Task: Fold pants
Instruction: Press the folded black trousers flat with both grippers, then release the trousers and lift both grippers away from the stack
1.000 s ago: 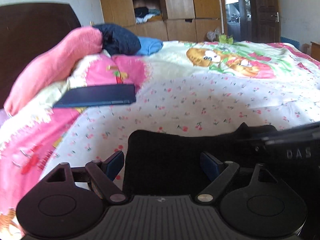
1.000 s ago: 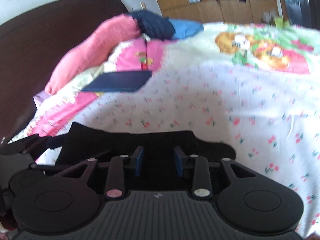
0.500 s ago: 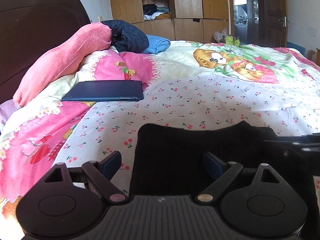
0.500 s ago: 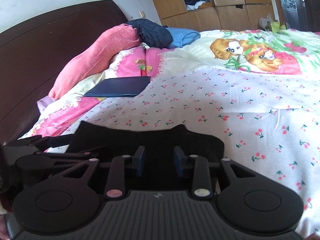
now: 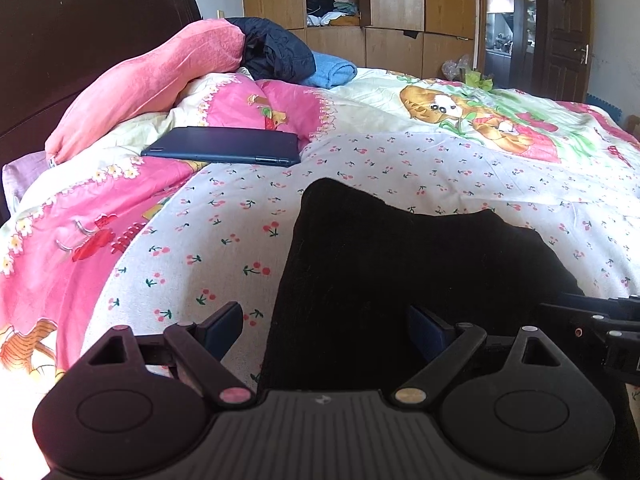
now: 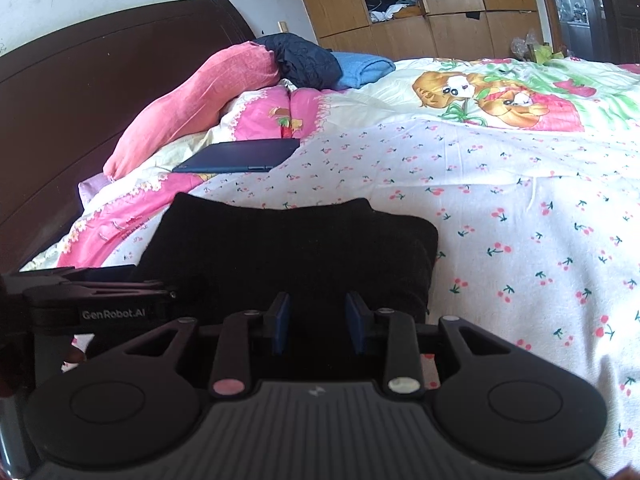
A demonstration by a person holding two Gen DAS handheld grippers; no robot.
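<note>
Black pants (image 5: 400, 264) lie folded into a flat block on the cherry-print bedsheet (image 5: 440, 168); in the right wrist view the pants (image 6: 288, 248) fill the middle. My left gripper (image 5: 324, 320) stands wide open at their near left edge. One blue pad is over the sheet, the other over the cloth, and neither presses on it. My right gripper (image 6: 316, 316) hovers at the near right part of the pants, its pads a narrow gap apart and gripping nothing that shows. Each gripper appears at the edge of the other's view.
A dark blue tablet (image 5: 224, 152) lies on the quilt beyond the pants. A pink pillow (image 5: 152, 80), a dark jacket (image 5: 276, 52) and a blue towel (image 5: 332, 70) are piled by the dark headboard (image 5: 80, 40). A wooden wardrobe (image 5: 400, 8) stands behind.
Both grippers have drawn back from the pants, so more of the folded block shows ahead of the fingers. The left jaws have spread a little wider.
</note>
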